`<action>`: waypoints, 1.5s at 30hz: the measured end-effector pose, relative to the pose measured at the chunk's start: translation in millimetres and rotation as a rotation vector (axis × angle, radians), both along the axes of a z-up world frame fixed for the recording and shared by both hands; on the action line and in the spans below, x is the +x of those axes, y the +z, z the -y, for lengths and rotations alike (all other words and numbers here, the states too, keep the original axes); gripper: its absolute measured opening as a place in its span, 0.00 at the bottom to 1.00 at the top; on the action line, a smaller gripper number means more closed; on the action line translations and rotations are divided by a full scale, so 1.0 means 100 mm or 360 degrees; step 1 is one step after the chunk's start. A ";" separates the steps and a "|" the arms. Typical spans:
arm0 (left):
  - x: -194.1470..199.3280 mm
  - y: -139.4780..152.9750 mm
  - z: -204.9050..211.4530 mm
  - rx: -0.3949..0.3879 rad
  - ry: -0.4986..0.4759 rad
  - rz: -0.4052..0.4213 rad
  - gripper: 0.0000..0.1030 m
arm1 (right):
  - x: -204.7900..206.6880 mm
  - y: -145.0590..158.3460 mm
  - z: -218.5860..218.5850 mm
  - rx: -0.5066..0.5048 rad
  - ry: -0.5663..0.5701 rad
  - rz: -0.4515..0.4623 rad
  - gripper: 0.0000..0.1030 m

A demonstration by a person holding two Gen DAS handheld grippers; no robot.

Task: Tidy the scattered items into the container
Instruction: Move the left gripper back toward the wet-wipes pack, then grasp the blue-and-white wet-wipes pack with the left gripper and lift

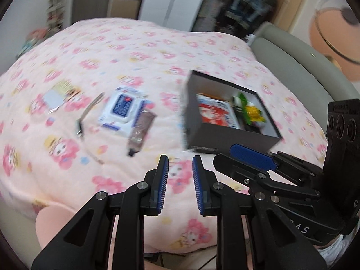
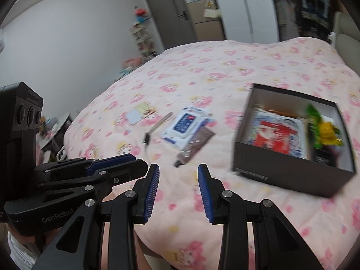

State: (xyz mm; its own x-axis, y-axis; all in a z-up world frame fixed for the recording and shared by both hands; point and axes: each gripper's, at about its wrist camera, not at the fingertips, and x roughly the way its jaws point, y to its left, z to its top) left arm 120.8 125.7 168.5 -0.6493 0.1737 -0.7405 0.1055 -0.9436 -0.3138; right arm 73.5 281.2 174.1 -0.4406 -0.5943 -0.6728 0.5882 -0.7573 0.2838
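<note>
Left wrist view
- left gripper: fingers spread, nothing between them, hanging over the near edge of the bed
- right gripper: pokes in from the right, side-on, can't tell if it's spread or pressed together from here
- box: dark, open-topped, sits toward the bed's right edge, already has a red-and-white pack and some green and yellow bits inside
- wipes pack: white and blue, mid-bed, left of the box
- brown tube: touching the wipes' right side
- cable: just left of the wipes
- cards: further left, pretty blurry

Right wrist view
- right gripper: spread too, holding nothing, at the bed's near edge
- left gripper: off to the left, side-on
</note>
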 end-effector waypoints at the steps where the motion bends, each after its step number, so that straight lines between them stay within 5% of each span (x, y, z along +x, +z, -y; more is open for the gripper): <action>1: -0.01 -0.07 0.08 0.0017 0.0035 0.0014 0.25 | -0.04 -0.06 0.07 0.0004 0.0013 0.0017 0.31; 20: -1.10 -1.44 1.20 0.0475 0.0404 0.0247 0.27 | -1.12 -1.12 1.15 0.0327 0.0045 0.0167 0.31; 25: -1.42 -1.75 1.31 0.0611 0.0446 0.0343 0.37 | -1.41 -1.29 1.24 0.0341 -0.0039 0.0207 0.31; 29: -1.54 -1.88 1.33 0.0670 0.0481 0.0335 0.29 | -1.47 -1.36 1.15 0.0351 -0.0085 0.0235 0.31; 34: -1.41 -1.74 1.32 0.0622 0.0495 0.0264 0.13 | -1.40 -1.35 1.03 0.0341 -0.0096 0.0274 0.31; 40: -0.79 -1.40 1.38 0.0524 0.0550 0.0153 0.11 | -1.20 -1.19 0.95 0.0305 -0.0060 0.0256 0.31; 45: -0.37 -1.44 1.62 0.0550 0.0671 0.0197 0.17 | -1.07 -1.10 1.03 0.0280 0.0020 0.0250 0.35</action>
State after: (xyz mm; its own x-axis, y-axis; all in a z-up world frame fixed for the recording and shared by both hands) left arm 83.5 -36.7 24.7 -0.6270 0.1639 -0.7615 0.5073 -0.6560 -0.5589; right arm -33.2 178.4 64.2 -0.3155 -0.4667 -0.8262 0.5568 -0.7961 0.2371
